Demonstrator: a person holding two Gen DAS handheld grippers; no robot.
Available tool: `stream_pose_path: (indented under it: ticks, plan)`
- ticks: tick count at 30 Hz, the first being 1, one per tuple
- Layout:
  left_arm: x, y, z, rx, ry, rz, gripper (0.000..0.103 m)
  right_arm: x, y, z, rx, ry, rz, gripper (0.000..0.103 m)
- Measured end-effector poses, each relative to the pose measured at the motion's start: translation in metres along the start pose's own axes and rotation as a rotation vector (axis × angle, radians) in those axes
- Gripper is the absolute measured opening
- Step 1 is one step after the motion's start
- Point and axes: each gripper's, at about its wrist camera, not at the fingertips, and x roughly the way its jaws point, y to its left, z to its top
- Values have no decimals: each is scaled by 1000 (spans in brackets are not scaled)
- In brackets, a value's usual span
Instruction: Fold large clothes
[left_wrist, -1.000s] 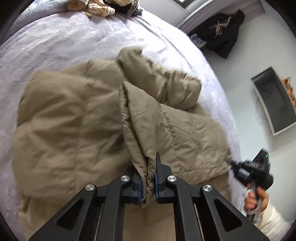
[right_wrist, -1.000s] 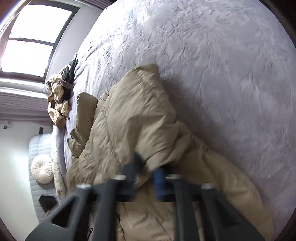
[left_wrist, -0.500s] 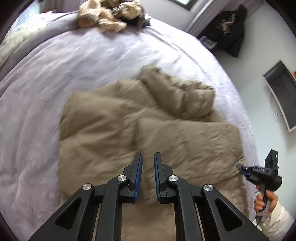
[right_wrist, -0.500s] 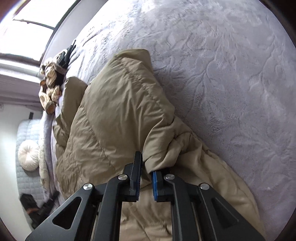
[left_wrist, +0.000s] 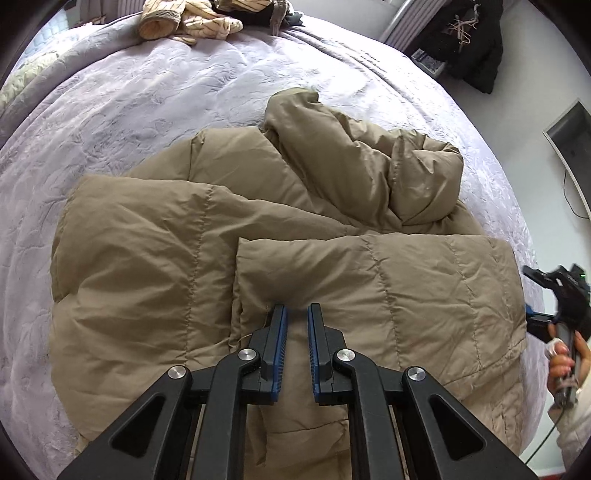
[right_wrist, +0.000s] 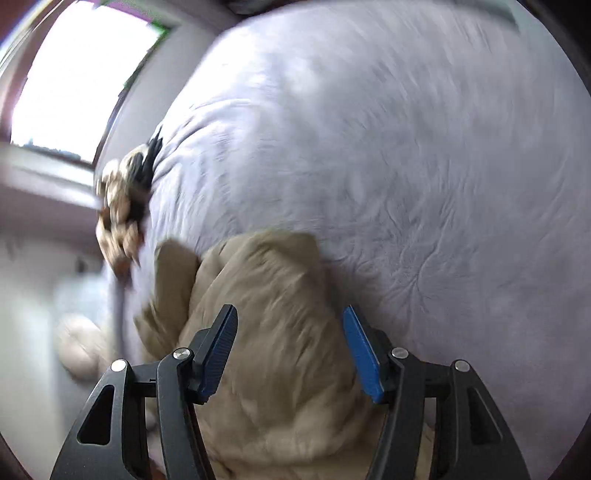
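Left wrist view: we look down on a tan puffer jacket (left_wrist: 295, 236) lying partly folded on a bed covered by a pale lilac quilted bedspread (left_wrist: 110, 110). We take the jacket as our landmark. Our left gripper (left_wrist: 295, 325) hangs just above the jacket's near edge, its two blue-padded tongs drawn almost together with only a thin gap, and nothing is caught between them. One quilted panel is folded across the jacket's right half, and a rumpled sleeve or hood is bunched up at its far right corner. Beyond the jacket, at the far edge of the bed, lies a heap of cream striped clothing (left_wrist: 188, 22) mixed with darker pieces. Off the jacket's right side, past the edge of the bed, a hand (left_wrist: 565, 362) holds our right gripper (left_wrist: 554, 291) by its handle, and a dark coat (left_wrist: 476, 40) hangs against the wall farther back.

Right wrist view: blurred by motion. Our right gripper (right_wrist: 290, 350) has its tongs wide apart and opening; the jacket (right_wrist: 273, 362) lies below the gap, and the pads do not press on it. The bedspread (right_wrist: 406, 147) fills the picture beyond the jacket, and a bright window (right_wrist: 85, 74) sits far off to the jacket's left.
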Motion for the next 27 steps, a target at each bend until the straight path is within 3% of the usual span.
stream_pose_path:
  ticks: [2, 3, 4, 6, 9, 12, 17, 21, 24, 27]
  plan:
    - [3, -1, -1, 13, 0, 15, 13, 19, -13, 7, 87, 36, 39, 59]
    - [5, -2, -1, 24, -6, 32, 13, 25, -13, 8, 97, 44, 69, 31]
    - [8, -3, -1, 30, -8, 39, 13, 28, -6, 7, 69, 51, 96, 19]
    - [15, -2, -1, 27, -7, 39, 13, 28, 14, 4, -44, 25, 41, 15]
    - [26, -2, 0, 27, -9, 31, 13, 40, 30, 1, -184, 11, -99, 13]
    - [33, -8, 2, 44, -11, 33, 13, 55, 20, 2, -181, 1, -176, 14]
    - [5, -15, 5, 52, -32, 28, 13, 47, 16, 0, -158, -34, -208, 21]
    - [-28, -14, 7, 73, -83, -2, 13, 7, 39, -19, -277, -117, -289, 21]
    - [-24, -13, 2, 82, -41, -7, 13, -26, 41, -37, -350, -119, -262, 21]
    - [-5, -11, -16, 128, 8, 63, 13, -30, 45, -65, -421, -64, -252, 20]
